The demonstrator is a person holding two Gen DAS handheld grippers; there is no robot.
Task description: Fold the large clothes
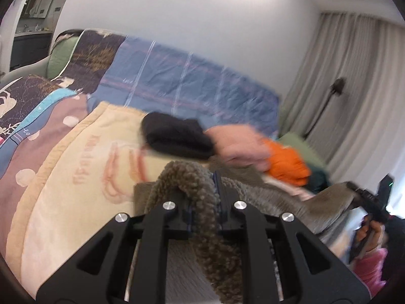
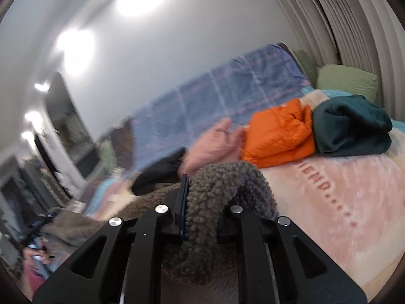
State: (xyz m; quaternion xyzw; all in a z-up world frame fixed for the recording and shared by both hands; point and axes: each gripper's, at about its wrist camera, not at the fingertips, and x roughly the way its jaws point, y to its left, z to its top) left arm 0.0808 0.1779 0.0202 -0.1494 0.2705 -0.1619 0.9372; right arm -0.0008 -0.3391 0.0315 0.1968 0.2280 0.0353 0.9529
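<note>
- left gripper clamped on a bunched edge of the brown fleece garment
- right gripper pinches another bunched edge of that garment; its jaws nearly together
- the garment hangs stretched between the two, over the cream blanket
- behind lie folded black, pink, orange and dark green clothes

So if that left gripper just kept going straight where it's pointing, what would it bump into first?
Probably the folded black garment lying on the cream blanket, straight ahead of the left gripper, which is shut on the brown fleece garment. Depth is hard to judge in this blurred view.
</note>
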